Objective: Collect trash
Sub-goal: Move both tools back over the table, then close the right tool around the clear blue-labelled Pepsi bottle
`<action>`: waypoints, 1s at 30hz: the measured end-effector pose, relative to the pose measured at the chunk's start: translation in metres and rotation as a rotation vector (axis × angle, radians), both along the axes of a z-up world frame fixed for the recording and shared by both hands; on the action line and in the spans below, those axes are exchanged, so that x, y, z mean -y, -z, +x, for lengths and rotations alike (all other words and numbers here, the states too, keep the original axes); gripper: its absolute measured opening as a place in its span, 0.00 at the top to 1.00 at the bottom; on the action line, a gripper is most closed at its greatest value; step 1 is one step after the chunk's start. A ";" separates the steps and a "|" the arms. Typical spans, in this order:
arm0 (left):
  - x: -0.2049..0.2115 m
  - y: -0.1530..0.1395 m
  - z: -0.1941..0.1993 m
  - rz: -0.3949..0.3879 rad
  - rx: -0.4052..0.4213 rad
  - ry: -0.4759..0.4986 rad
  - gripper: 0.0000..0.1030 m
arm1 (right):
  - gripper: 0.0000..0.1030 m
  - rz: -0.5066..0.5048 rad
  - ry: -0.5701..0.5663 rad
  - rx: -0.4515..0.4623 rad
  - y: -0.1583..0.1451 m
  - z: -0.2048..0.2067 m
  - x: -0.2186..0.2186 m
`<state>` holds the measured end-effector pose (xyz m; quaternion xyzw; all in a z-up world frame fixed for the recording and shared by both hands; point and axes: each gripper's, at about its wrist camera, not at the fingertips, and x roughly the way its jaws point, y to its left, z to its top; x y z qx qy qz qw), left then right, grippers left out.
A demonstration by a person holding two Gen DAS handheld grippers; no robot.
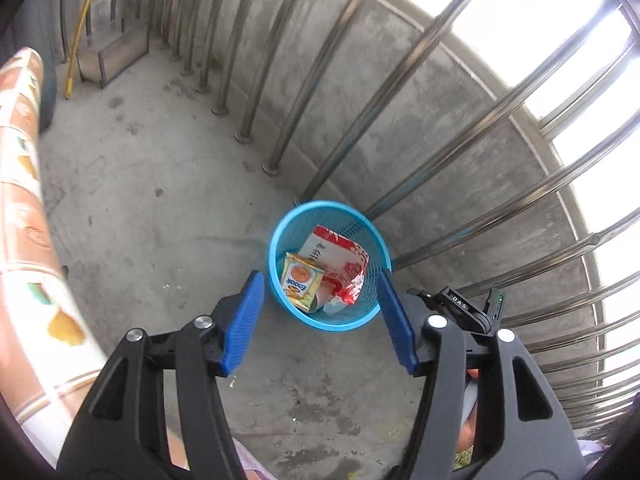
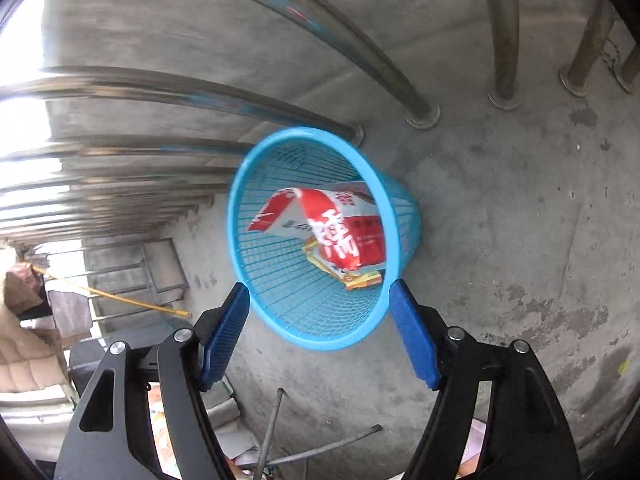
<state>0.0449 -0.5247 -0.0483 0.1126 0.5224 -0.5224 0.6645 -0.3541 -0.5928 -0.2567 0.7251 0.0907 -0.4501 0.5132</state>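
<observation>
The blue basket stands on the concrete floor just in front of the railing bars, which run from about nine o'clock round to three in the left wrist view. Inside it lie a yellow snack packet at seven o'clock and a red and white wrapper leaning from the centre toward one o'clock; in the right wrist view the wrapper covers most of the packet. The left hand-held gripper is released, its blue pads apart with nothing between them, above the basket. The right hand-held gripper is likewise spread wide and empty, its pads flanking the near rim at six o'clock without pressing it. The rubbish looks feather-light, thin, crinkly and slick, so it would buckle rather than resist; a pinch on a flat edge or folded corner should hold best. The mesh basket seems light and slightly springy, best taken by its solid rim.
</observation>
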 end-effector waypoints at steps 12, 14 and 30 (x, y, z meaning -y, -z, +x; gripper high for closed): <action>-0.150 -0.099 0.032 -0.146 0.126 -0.139 0.28 | 0.31 -0.218 -0.198 0.001 -0.119 0.053 -0.033; -0.182 -0.109 0.037 -0.167 0.150 -0.171 0.27 | 0.26 -0.254 -0.235 -0.013 -0.140 0.068 -0.040; -0.460 -0.106 0.108 -0.183 0.215 -0.651 0.26 | 0.24 -0.541 -0.814 -0.061 -0.288 0.256 -0.142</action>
